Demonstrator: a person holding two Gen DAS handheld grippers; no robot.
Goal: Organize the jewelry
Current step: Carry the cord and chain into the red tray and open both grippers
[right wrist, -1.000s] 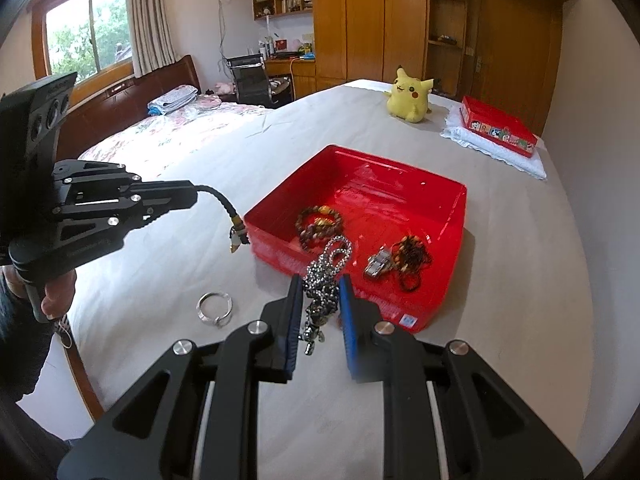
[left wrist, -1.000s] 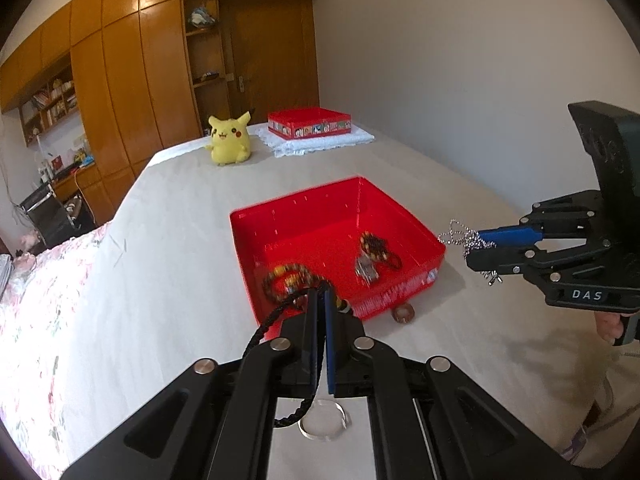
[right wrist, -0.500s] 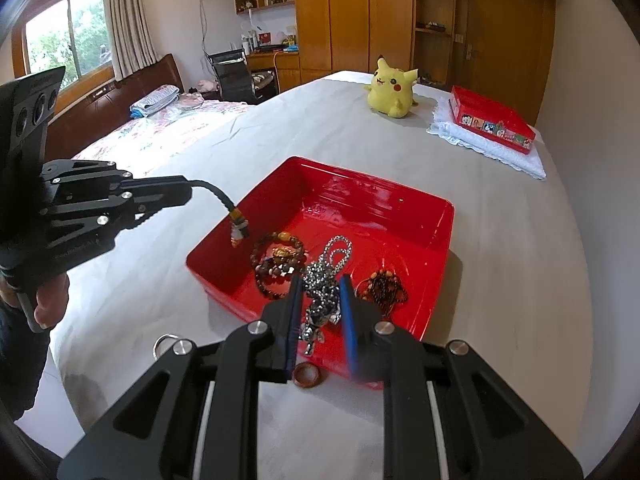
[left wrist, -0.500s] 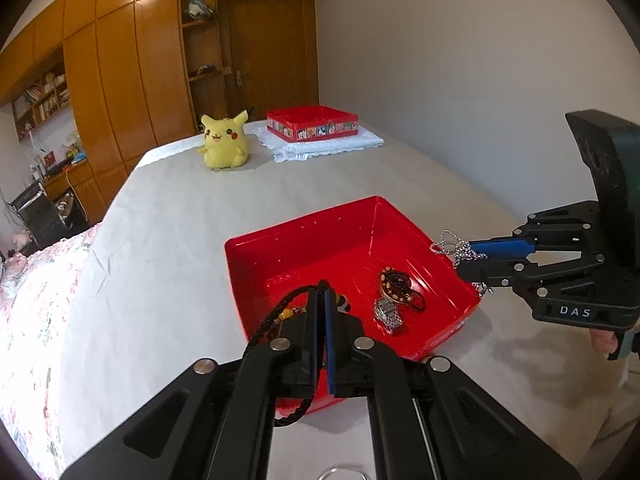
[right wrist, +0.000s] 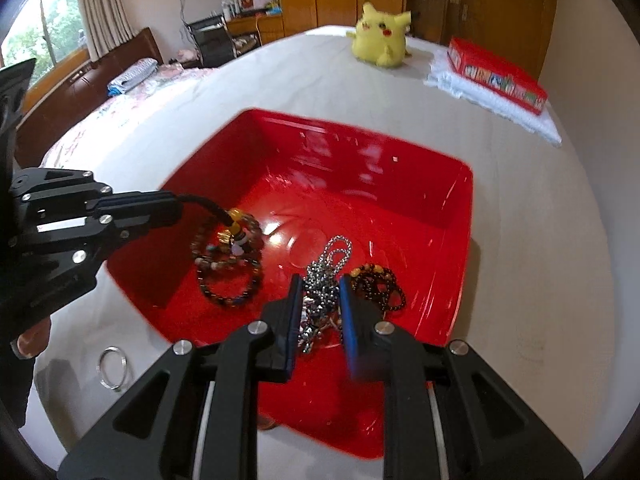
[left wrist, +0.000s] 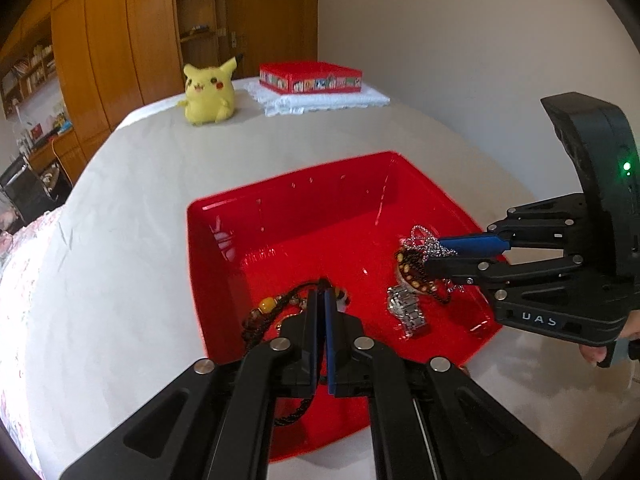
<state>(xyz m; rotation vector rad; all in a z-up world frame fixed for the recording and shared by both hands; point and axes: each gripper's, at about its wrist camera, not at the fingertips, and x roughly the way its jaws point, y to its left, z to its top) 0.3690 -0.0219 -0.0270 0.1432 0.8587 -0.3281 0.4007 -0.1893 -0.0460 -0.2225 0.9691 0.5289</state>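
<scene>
A red tray (left wrist: 304,200) (right wrist: 448,184) sits on the white bed. My left gripper (left wrist: 321,292) (right wrist: 176,208) is shut on a black cord necklace (left wrist: 276,308) whose beaded end (right wrist: 236,232) hangs over beaded bracelets (right wrist: 228,276) in the tray. My right gripper (right wrist: 320,300) (left wrist: 432,256) is over the tray, jaws parted, with a silver chain (right wrist: 324,276) (left wrist: 424,240) between them, draped down into the tray. A dark bead bracelet (right wrist: 380,284) (left wrist: 412,268) and a silver watch (left wrist: 406,312) lie in the tray.
A silver ring (right wrist: 113,368) lies on the bed left of the tray. A yellow Pikachu plush (left wrist: 208,92) (right wrist: 380,40) and a red box (left wrist: 310,76) (right wrist: 496,76) on a white cloth are at the far end. A wall runs along the right.
Both grippers moved forward and down over the tray. The right gripper's jaws have widened around the silver chain, which now reaches the tray floor. The cord's end now hangs inside the tray.
</scene>
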